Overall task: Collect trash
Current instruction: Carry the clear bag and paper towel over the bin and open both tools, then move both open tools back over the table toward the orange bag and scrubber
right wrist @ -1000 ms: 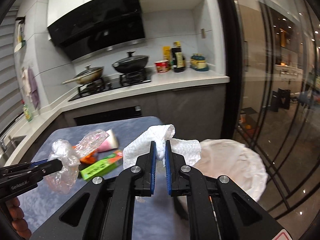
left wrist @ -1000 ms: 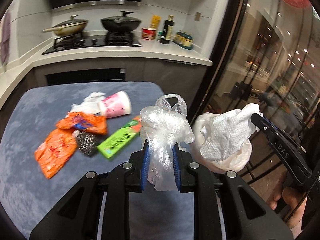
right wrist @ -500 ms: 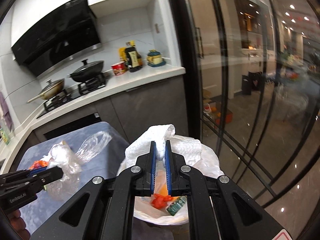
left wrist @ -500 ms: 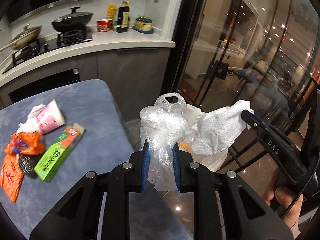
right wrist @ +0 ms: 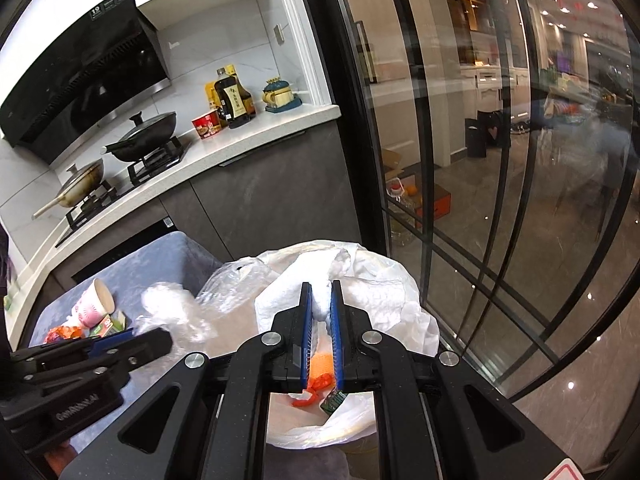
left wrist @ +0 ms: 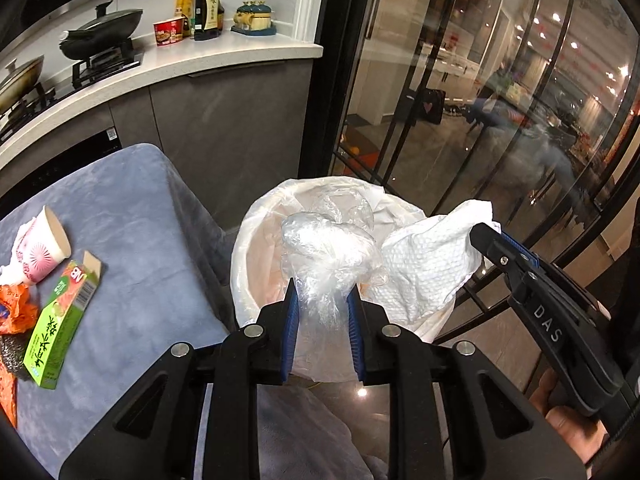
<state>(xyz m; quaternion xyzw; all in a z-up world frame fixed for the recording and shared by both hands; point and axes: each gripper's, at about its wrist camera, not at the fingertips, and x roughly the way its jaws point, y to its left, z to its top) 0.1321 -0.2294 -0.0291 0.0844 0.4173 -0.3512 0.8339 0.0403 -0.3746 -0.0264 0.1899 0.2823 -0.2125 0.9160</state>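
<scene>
My left gripper [left wrist: 322, 300] is shut on a crumpled clear plastic bag [left wrist: 326, 252] and holds it over the white-lined trash bin [left wrist: 256, 236]. My right gripper [right wrist: 320, 300] is shut on a white paper towel [right wrist: 316, 276], also over the bin [right wrist: 404, 312]; it shows in the left wrist view [left wrist: 486, 236] with the towel [left wrist: 428, 264]. Orange and green scraps [right wrist: 320, 390] lie inside the bin. On the blue-grey table [left wrist: 132, 240] lie a pink paper cup [left wrist: 42, 252], a green box [left wrist: 60, 326] and orange wrappers [left wrist: 16, 308].
A kitchen counter [left wrist: 192, 68] with pans, bottles and a red cup stands behind the table. A glass partition with black frames [left wrist: 460, 132] rises right behind the bin. A dark scouring pad [left wrist: 8, 356] lies by the green box.
Both grippers have swung right from above the table to above the bin, each still holding its item. The bin's inside has come into view under the right gripper.
</scene>
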